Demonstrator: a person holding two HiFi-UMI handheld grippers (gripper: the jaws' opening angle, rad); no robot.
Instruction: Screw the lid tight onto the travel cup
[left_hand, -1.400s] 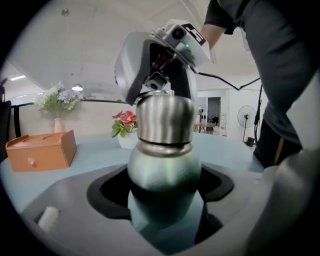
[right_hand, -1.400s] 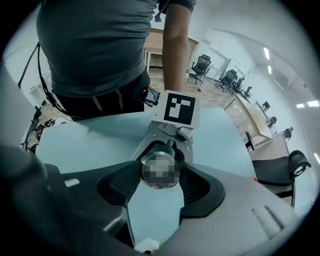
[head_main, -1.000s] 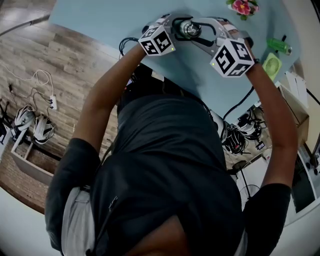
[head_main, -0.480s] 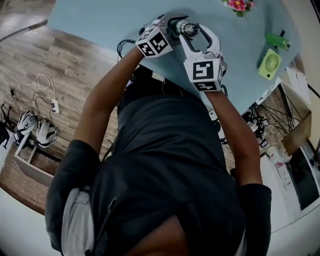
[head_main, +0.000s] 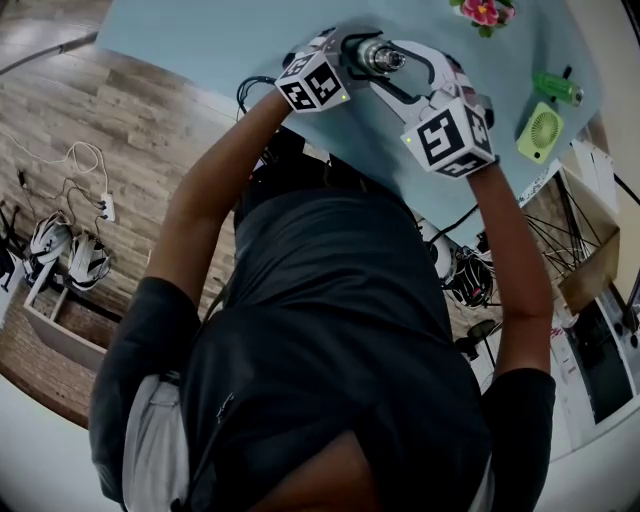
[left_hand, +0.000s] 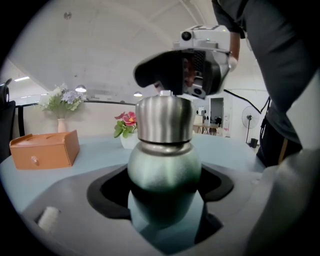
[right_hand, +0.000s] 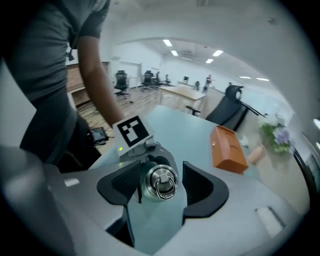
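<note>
Over the pale blue counter the person has both bare forearms stretched forward, hands drawn close together. The left gripper lies nearly level and comes at the travel cup from the side. Its fingers are clamped on the green body, just under the neck. The cup stands upright, its base hidden behind those fingers. The steel lid sits on top of the cup, a small wire ring lying on its crown.

The right gripper tips steeply down onto the lid from above, its marker cube turned toward the person. Its fingers have just been easing apart. The lid is between them, but a sliver of counter shows between it and one pad, so they sit loose around it rather than squeezing.

As for print, what shows is the black-and-white square markers on both grippers' cubes, the left cube plain from above; they are patterns, not letters.

An orange box stands further along the counter. Pink flowers are beyond the cup, and a small green fan is off to the right, well apart from it.
</note>
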